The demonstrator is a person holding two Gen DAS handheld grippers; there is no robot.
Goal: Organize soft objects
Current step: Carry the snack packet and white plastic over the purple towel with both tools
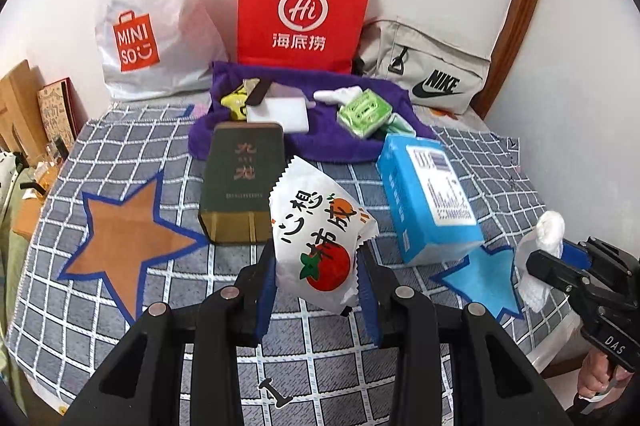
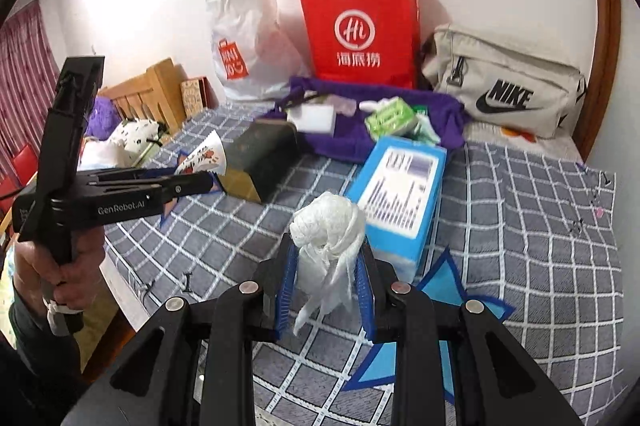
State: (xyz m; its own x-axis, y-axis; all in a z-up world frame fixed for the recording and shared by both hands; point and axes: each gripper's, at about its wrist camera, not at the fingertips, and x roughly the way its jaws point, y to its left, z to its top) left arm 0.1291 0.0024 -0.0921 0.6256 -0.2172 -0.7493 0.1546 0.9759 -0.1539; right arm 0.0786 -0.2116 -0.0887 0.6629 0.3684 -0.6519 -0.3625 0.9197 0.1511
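My left gripper [image 1: 316, 266] is shut on a white snack packet [image 1: 316, 226] printed with tomatoes, held above the checked cloth [image 1: 120, 153]. The right gripper [image 2: 326, 266] is shut on a crumpled white tissue wad [image 2: 328, 226], also lifted off the cloth. In the left wrist view the right gripper [image 1: 554, 258] shows at the right edge with the tissue wad [image 1: 540, 250] in it. The left gripper [image 2: 196, 181] appears at the left of the right wrist view with the packet [image 2: 208, 153]. An orange star [image 1: 128, 226] and a blue star [image 1: 484, 274] mark the cloth.
A dark green box [image 1: 240, 181] and a blue carton [image 1: 428, 197] lie mid-cloth. Behind them a purple towel [image 1: 320, 137] holds a white block, a green tissue pack and a yellow item. A white Miniso bag [image 1: 148, 17], red paper bag [image 1: 304, 5] and grey Nike bag [image 1: 432, 73] line the wall.
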